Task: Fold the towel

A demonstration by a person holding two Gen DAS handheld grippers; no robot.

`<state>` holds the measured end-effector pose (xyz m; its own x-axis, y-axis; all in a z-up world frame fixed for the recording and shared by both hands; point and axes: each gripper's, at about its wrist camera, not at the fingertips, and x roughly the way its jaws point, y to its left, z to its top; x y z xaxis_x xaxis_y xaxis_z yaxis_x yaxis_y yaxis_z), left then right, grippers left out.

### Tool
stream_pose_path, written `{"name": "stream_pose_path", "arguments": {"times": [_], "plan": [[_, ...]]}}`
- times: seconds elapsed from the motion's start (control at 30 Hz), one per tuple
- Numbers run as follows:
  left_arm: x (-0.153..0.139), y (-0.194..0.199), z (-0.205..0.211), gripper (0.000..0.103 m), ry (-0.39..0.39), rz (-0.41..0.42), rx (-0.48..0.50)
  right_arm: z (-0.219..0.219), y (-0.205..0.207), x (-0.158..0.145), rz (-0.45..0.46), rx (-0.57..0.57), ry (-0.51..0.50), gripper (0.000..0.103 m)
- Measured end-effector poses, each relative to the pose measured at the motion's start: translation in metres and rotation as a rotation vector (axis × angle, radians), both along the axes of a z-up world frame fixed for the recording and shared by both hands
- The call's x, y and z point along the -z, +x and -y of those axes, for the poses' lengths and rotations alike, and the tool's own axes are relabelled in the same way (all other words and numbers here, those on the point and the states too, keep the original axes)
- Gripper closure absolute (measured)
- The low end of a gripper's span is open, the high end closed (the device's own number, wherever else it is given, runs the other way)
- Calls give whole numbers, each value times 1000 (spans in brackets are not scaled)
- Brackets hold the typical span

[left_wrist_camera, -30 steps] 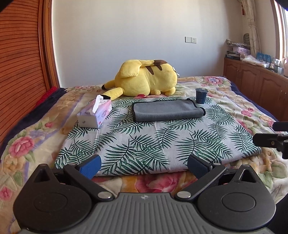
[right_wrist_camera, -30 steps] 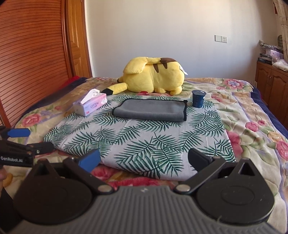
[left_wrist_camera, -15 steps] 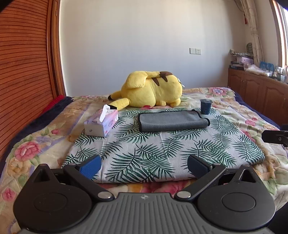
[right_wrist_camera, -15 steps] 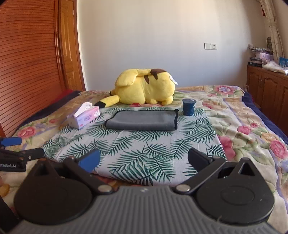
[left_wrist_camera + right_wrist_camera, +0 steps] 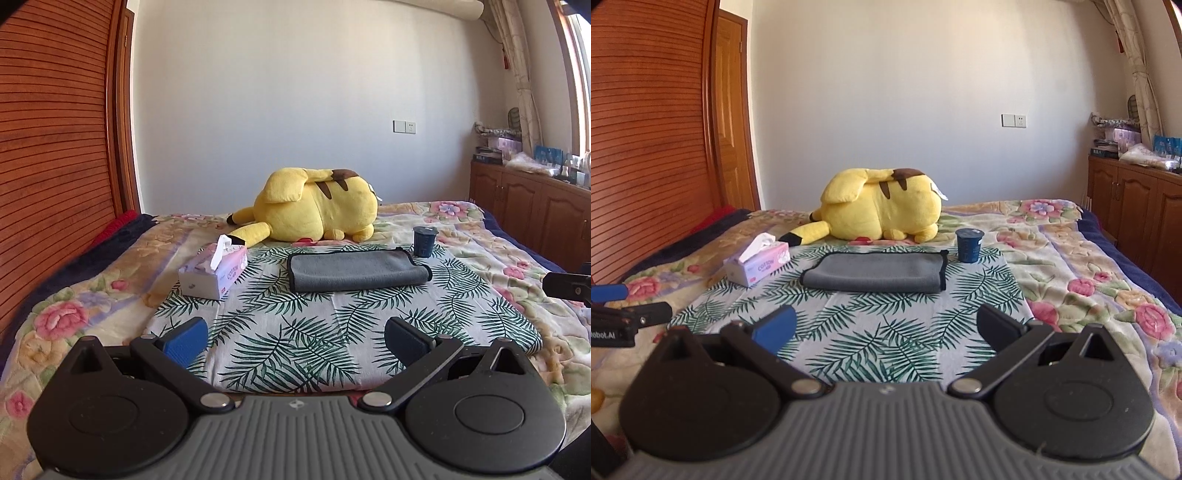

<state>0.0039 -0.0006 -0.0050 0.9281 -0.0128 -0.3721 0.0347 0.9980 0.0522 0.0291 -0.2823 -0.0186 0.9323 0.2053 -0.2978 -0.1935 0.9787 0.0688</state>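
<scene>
My left claw (image 5: 293,338) sits at the bottom of its frame, spread wide with nothing between its blue pads, and my right claw (image 5: 884,326) is spread just as wide and holds nothing either. Both hang over the near edge of a bed (image 5: 62,295) covered in a flowered quilt, with a palm-leaf cloth (image 5: 332,321) laid flat across the middle of the frame. The towel (image 5: 356,275), grey and already folded into a long strip, lies on the far part of that cloth, at the centre of each view, well apart from both claws. To its left stands a tissue box (image 5: 214,273); to its right, just beside its corner, a dark cup (image 5: 424,240). Behind them a yellow plush (image 5: 314,216) lies on the quilt. A slatted wooden wall (image 5: 55,147) fills the left edge, a plain pale wall (image 5: 295,110) the upper centre, and wooden cabinets (image 5: 528,210) with clutter on top run along the right under a curtain (image 5: 521,74).
</scene>
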Motion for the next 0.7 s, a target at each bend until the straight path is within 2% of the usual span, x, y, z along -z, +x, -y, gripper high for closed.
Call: {"name": "stream_pose_path", "arguments": {"times": [0.7], "plan": [[-1,-7,-1,18,13,52,-11,1,-10,-3,74,43,-7,0]]}}
